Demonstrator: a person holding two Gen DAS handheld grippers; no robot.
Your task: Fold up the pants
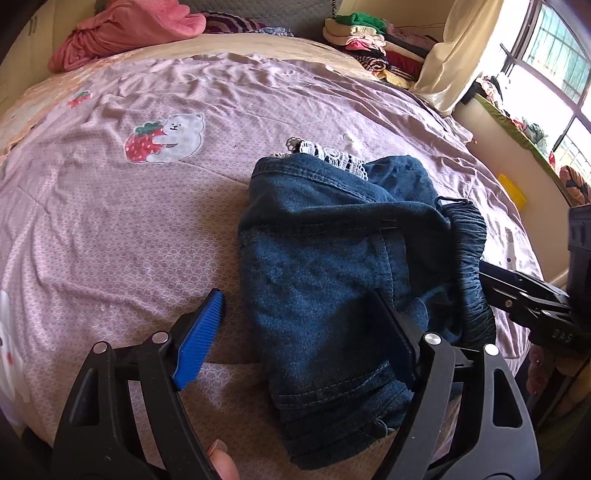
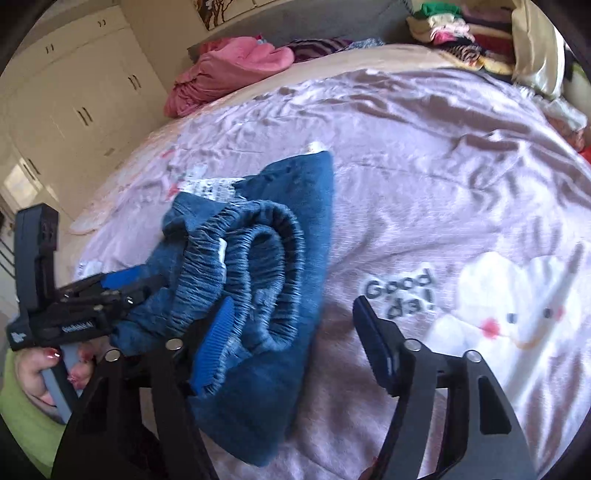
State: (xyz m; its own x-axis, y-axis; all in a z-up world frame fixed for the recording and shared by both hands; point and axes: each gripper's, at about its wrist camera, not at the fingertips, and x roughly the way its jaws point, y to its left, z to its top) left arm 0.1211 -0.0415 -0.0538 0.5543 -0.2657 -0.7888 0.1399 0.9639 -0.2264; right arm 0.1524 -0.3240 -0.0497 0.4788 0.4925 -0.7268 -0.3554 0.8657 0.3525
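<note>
Dark blue denim pants (image 1: 325, 258) lie in a folded bundle on the pink bed sheet (image 1: 129, 221), white lace trim (image 1: 332, 155) showing at the far end. My left gripper (image 1: 295, 332) is open and straddles the bundle's near left edge, one pad over the sheet and the other on the denim. In the right wrist view the gathered elastic waistband (image 2: 266, 258) curls on top of the pants. My right gripper (image 2: 293, 336) is open, its left pad against the waistband and its right pad over bare sheet. Each gripper appears in the other's view: the right gripper (image 1: 491, 273), and the left gripper (image 2: 147, 284) held by a hand.
A pink cloth heap (image 1: 129, 29) and a stack of folded clothes (image 1: 369, 44) sit at the far end of the bed. A window (image 1: 554, 55) is on the right, white wardrobes (image 2: 74, 92) on the left. The sheet bears bear and strawberry prints (image 1: 162, 140).
</note>
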